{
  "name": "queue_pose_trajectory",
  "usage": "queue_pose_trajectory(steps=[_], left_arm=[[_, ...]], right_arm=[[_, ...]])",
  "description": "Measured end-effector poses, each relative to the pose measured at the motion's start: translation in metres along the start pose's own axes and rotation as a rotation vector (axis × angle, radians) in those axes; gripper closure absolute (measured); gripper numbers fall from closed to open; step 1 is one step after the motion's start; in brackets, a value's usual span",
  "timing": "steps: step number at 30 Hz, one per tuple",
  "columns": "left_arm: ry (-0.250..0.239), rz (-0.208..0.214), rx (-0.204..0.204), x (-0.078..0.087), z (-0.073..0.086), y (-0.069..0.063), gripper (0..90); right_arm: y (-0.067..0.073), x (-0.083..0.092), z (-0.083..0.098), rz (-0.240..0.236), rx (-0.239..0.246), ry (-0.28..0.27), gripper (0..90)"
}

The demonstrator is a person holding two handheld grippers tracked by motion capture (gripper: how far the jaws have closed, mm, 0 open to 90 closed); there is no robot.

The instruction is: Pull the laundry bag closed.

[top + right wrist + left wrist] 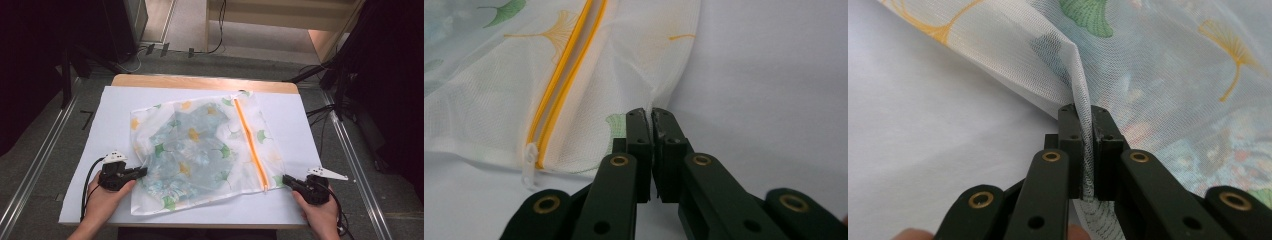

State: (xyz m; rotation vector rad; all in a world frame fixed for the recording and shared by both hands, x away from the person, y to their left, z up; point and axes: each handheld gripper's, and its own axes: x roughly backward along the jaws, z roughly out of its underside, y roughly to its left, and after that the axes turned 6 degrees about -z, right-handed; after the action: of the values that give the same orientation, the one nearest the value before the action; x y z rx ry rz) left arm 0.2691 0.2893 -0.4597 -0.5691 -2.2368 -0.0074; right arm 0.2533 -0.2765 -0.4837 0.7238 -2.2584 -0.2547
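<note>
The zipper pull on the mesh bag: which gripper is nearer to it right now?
Right. The right gripper pinches the bag's near corner just beside the zipper pull. The left gripper grips the mesh bag at its opposite side edge, across the bag from the pull.

A white mesh laundry bag (200,150) printed with green and yellow ginkgo leaves is lying flat on the table, slightly askew; its orange zipper (250,145) is running along the right side, closed; pale patterned fabric is showing through inside.
</note>
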Motion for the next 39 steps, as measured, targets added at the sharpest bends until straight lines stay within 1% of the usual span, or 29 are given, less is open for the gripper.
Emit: queue_pose_trajectory(steps=[2, 5, 6, 7, 8, 10, 11, 12, 14, 15, 16, 18, 21, 22, 23, 24, 25, 26, 27, 30, 32, 33, 35, 36, 37, 38, 39], left_arm=[[0.0, -0.002, 0.007, -0.001, -0.002, 0.003, 86.2], [-0.017, -0.009, 0.041, -0.004, -0.007, 0.012, 86.2], [-0.017, -0.009, 0.041, -0.004, -0.007, 0.012, 86.2], [-0.022, -0.02, 0.051, -0.007, -0.011, 0.018, 86.2], [-0.025, -0.031, 0.049, -0.008, -0.013, 0.02, 86.3], [-0.028, -0.037, 0.053, -0.009, -0.015, 0.022, 86.3], [-0.034, -0.049, 0.054, -0.011, -0.018, 0.025, 86.3], [-0.034, -0.049, 0.054, -0.011, -0.018, 0.025, 86.4], [-0.042, -0.066, 0.048, -0.013, -0.023, 0.028, 86.5], [-0.042, -0.066, 0.048, -0.013, -0.023, 0.028, 86.7], [-0.035, -0.075, 0.042, -0.013, -0.024, 0.028, 86.8], [-0.036, -0.08, 0.044, -0.01, -0.024, 0.027, 87.1], [-0.04, -0.081, 0.045, -0.007, -0.023, 0.026, 87.5], [-0.03, -0.076, 0.039, -0.005, -0.022, 0.025, 87.8], [-0.024, -0.08, 0.03, -0.004, -0.021, 0.024, 88.0], [-0.024, -0.08, 0.03, -0.004, -0.021, 0.024, 88.0], [-0.019, -0.071, 0.037, -0.002, -0.02, 0.025, 88.1], [-0.019, -0.071, 0.037, -0.002, -0.02, 0.025, 88.0], [-0.02, -0.064, 0.047, 0.001, -0.019, 0.025, 88.1], [-0.019, -0.064, 0.051, 0.005, -0.016, 0.025, 88.1], [-0.016, -0.067, 0.045, 0.007, -0.014, 0.024, 88.0], [-0.009, -0.076, 0.027, 0.009, -0.012, 0.024, 88.0], [-0.011, -0.078, 0.026, 0.009, -0.011, 0.024, 87.4], [-0.016, -0.081, 0.028, 0.009, -0.01, 0.025, 85.2], [-0.031, -0.092, 0.035, 0.009, -0.008, 0.025, 80.1], [-0.05, -0.12, 0.028, 0.01, -0.006, 0.024, 74.8], [-0.067, -0.144, 0.031, 0.011, -0.006, 0.024, 67.8]], right_arm=[[0.003, 0.001, 0.002, -0.004, -0.001, 0.003, 88.4], [0.01, 0.001, 0.004, 0.018, -0.009, 0.014, 88.4], [0.013, 0.001, 0.005, 0.012, -0.012, 0.02, 88.3], [0.015, 0.001, 0.006, 0.01, -0.016, 0.023, 88.3], [0.018, 0.001, 0.007, 0.006, -0.015, 0.029, 88.3], [0.023, 0.0, 0.01, 0.001, -0.014, 0.045, 88.1], [0.026, -0.001, 0.012, 0.0, -0.013, 0.054, 88.0], [0.028, -0.001, 0.013, -0.003, -0.017, 0.055, 88.1], [0.032, -0.001, 0.016, -0.007, -0.018, 0.066, 88.1], [0.032, -0.001, 0.016, -0.007, -0.018, 0.066, 88.1], [0.037, 0.001, 0.019, -0.013, -0.015, 0.07, 88.2], [0.04, 0.004, 0.021, -0.008, -0.014, 0.071, 88.3], [0.041, 0.009, 0.025, -0.013, -0.009, 0.07, 88.9], [0.041, 0.01, 0.026, -0.015, -0.012, 0.075, 89.3], [0.041, 0.011, 0.026, -0.016, -0.012, 0.076, 89.6], [0.042, 0.012, 0.027, -0.018, -0.01, 0.078, 89.8], [0.042, 0.013, 0.027, -0.021, -0.005, 0.079, 90.0], [0.042, 0.013, 0.026, -0.024, -0.004, 0.081, 90.0], [0.043, 0.014, 0.026, -0.025, 0.002, 0.085, 90.0], [0.044, 0.016, 0.025, -0.032, 0.007, 0.084, 90.0], [0.044, 0.016, 0.026, -0.034, 0.003, 0.088, 90.0], [0.043, 0.015, 0.026, -0.036, 0.007, 0.089, 90.0], [0.043, 0.014, 0.026, -0.043, 0.003, 0.097, 89.4], [0.044, 0.013, 0.026, -0.044, 0.003, 0.1, 86.3], [0.043, 0.012, 0.027, -0.033, 0.015, 0.094, 77.1], [0.044, 0.012, 0.027, -0.022, 0.015, 0.085, 69.5], [0.043, 0.013, 0.026, -0.019, 0.014, 0.071, 64.4]])
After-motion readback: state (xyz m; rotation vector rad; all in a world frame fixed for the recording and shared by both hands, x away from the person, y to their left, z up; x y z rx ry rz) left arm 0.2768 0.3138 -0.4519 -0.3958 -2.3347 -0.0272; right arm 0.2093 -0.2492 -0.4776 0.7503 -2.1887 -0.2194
